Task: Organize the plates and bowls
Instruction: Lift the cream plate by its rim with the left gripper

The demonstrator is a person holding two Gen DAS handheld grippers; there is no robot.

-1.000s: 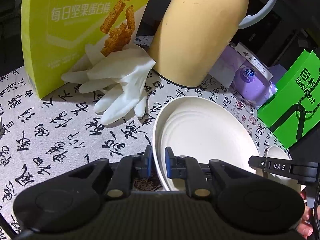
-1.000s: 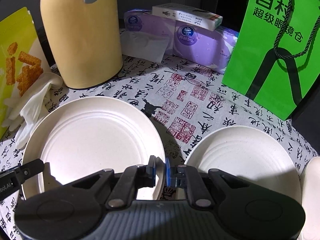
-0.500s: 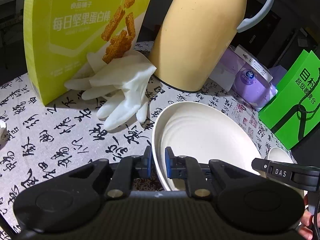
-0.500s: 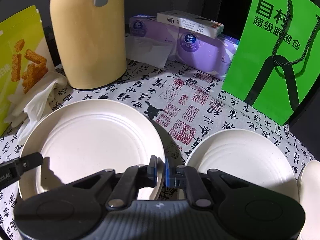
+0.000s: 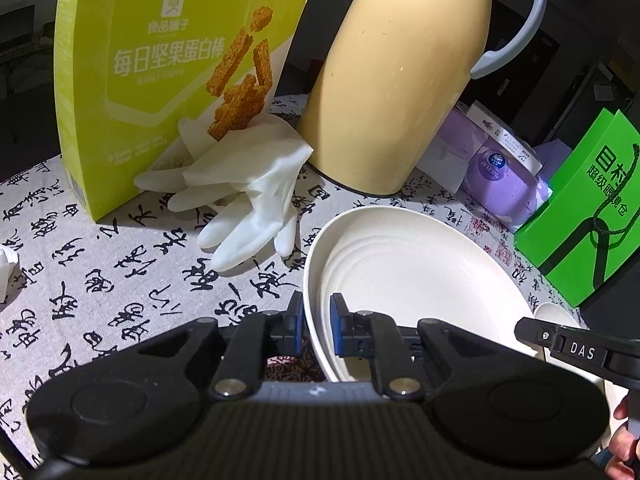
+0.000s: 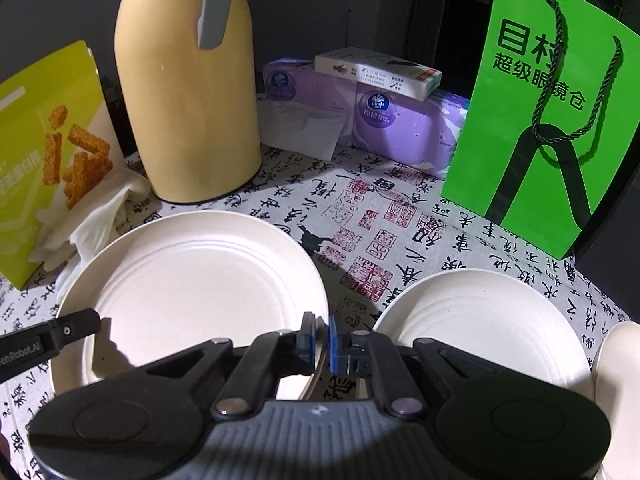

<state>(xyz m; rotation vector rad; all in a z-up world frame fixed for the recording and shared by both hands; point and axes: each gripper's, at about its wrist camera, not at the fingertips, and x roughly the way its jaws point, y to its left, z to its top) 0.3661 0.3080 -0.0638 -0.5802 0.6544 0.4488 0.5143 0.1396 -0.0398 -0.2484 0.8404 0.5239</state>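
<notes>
While both grippers' fingers clamp opposite plate [image 6: 192, 280] rims, left gripper [image 5: 316, 326], right gripper [image 6: 320, 338], second plate [image 6: 480, 320] just right, bare bench [image 6: 360, 216] beyond.

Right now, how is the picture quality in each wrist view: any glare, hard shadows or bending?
Left wrist view: sharp, the thermos bowed by the fisheye, with a glare streak up its side, dark room behind. Right wrist view: hard light from one side, the left gripper throws a black shadow onto the large plate; the green bag leans with distortion.
</notes>
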